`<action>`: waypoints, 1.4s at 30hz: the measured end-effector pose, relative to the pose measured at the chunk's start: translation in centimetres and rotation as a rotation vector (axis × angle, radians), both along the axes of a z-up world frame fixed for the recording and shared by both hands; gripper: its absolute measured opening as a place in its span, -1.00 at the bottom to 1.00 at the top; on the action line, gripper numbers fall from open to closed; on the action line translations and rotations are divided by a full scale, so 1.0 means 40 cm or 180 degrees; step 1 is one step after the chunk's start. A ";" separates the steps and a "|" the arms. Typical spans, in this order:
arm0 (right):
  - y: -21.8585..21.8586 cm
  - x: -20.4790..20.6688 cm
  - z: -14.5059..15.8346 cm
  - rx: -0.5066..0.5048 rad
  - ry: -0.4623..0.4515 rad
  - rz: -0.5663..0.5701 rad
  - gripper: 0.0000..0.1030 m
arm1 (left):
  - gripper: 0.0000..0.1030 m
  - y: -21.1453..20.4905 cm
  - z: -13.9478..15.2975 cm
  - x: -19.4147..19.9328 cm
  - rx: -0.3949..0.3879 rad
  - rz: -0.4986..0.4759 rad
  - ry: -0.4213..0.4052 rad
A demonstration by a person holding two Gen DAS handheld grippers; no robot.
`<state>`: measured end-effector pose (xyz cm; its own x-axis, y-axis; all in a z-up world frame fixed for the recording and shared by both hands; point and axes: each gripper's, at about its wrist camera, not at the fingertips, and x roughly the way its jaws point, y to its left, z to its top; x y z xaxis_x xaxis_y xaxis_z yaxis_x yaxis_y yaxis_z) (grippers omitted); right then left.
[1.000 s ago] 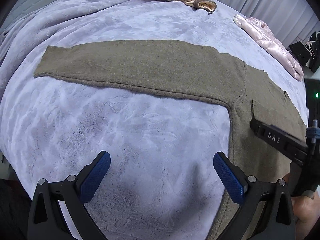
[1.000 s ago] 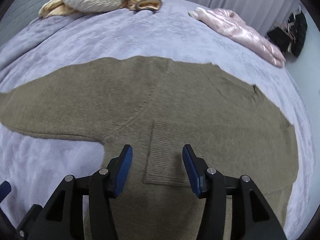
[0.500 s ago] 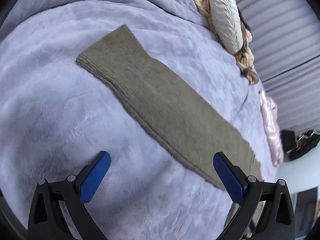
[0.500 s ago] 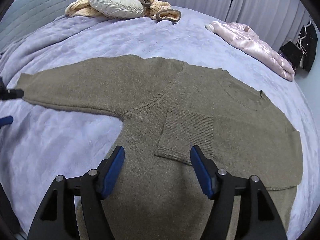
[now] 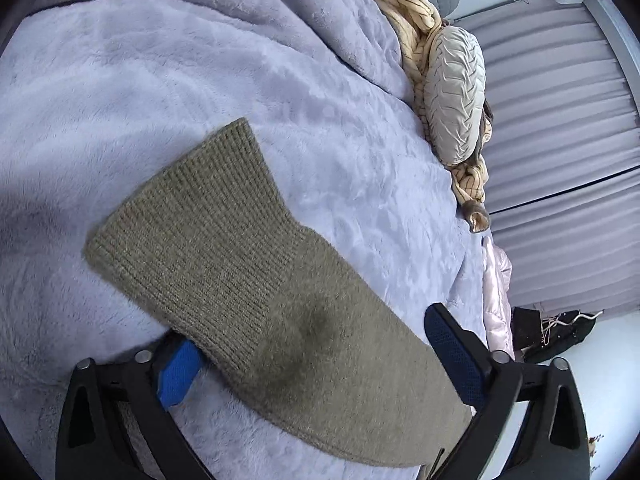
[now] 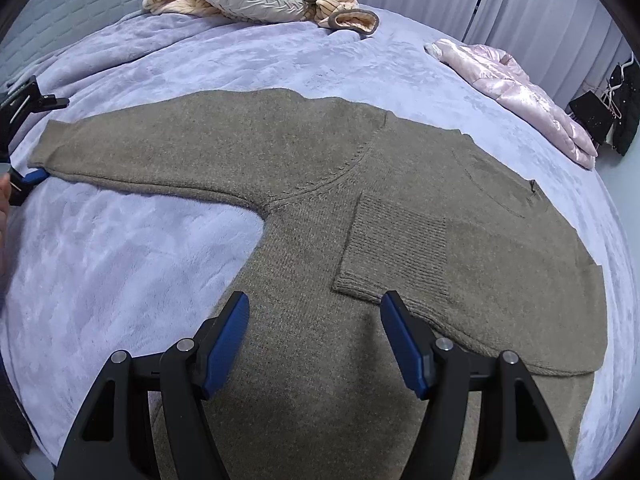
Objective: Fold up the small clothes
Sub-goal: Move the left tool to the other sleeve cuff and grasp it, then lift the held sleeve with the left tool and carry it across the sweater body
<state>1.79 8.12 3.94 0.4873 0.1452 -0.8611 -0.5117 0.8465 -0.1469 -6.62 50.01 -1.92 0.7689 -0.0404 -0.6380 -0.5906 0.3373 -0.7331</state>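
The soft olive-brown knitted sweater lies flat on the fluffy lilac bed blanket, one sleeve folded across it. The left gripper is wide apart around the other sleeve's cuff. The right gripper hangs unclenched above the sweater

Matt ribbed knit sweater, plush fleece blanket

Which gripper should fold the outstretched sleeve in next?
Left. The left gripper already straddles the sleeve cuff, one finger under the edge, jaws open. The right gripper hovers open over the sweater body, far from that cuff.
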 end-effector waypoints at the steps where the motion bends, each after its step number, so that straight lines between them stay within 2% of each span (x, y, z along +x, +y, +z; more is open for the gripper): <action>1: -0.004 0.006 0.000 0.0013 0.0014 -0.0021 0.40 | -0.19 -0.002 0.004 0.006 0.0076 -0.0041 0.0035; 2: -0.009 0.011 -0.001 0.0019 0.0027 -0.0048 0.40 | -0.68 -0.002 -0.003 0.013 0.0051 -0.0103 0.0078; 4: -0.017 0.024 -0.002 0.0042 0.0069 -0.0102 0.40 | -0.69 0.001 -0.022 0.008 -0.0015 -0.0068 0.0124; 9: -0.015 0.083 0.019 0.0133 0.0070 -0.0190 0.40 | -0.69 0.004 -0.021 -0.022 0.0038 0.0062 0.0070; 13: 0.026 0.172 0.040 0.0224 0.0073 -0.0293 0.40 | -0.70 -0.008 0.023 -0.022 0.0354 0.0062 0.0205; 17: 0.086 0.261 0.019 0.0240 0.0176 -0.0465 0.40 | -0.70 -0.022 0.076 -0.030 0.0645 0.0038 0.0263; 21: 0.167 0.314 -0.058 -0.0082 0.0315 -0.0592 0.40 | -0.72 -0.029 0.105 -0.032 0.0820 -0.0004 0.0327; 22: 0.185 0.313 -0.069 -0.0154 0.0288 -0.0625 0.40 | -0.83 -0.031 0.108 -0.027 0.0868 -0.0027 0.0362; 24: 0.226 0.295 -0.065 -0.0187 0.0221 -0.0583 0.40 | -0.83 -0.033 0.104 -0.019 0.0880 -0.0068 0.0420; 28: 0.276 0.227 -0.022 0.0461 0.0588 0.0112 0.40 | -0.83 -0.028 0.083 -0.010 0.0786 -0.0074 0.0464; 30: 0.269 0.188 0.004 0.0401 0.0442 0.0144 0.40 | -0.83 -0.025 0.084 -0.014 0.0740 -0.0073 0.0410; 37: 0.122 0.121 0.046 0.0400 0.0306 0.0079 0.40 | -0.83 -0.053 0.136 -0.025 0.0798 -0.0089 0.0316; 42: -0.002 0.094 0.060 0.0360 0.0255 -0.0078 0.40 | -0.83 -0.090 0.183 -0.008 0.0934 -0.0146 0.0396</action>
<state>5.56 8.02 6.34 0.4222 0.2324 -0.8762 -0.4968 0.8678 -0.0093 -6.96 46.40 5.41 0.6860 0.1263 -0.7165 -0.6488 0.5520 -0.5238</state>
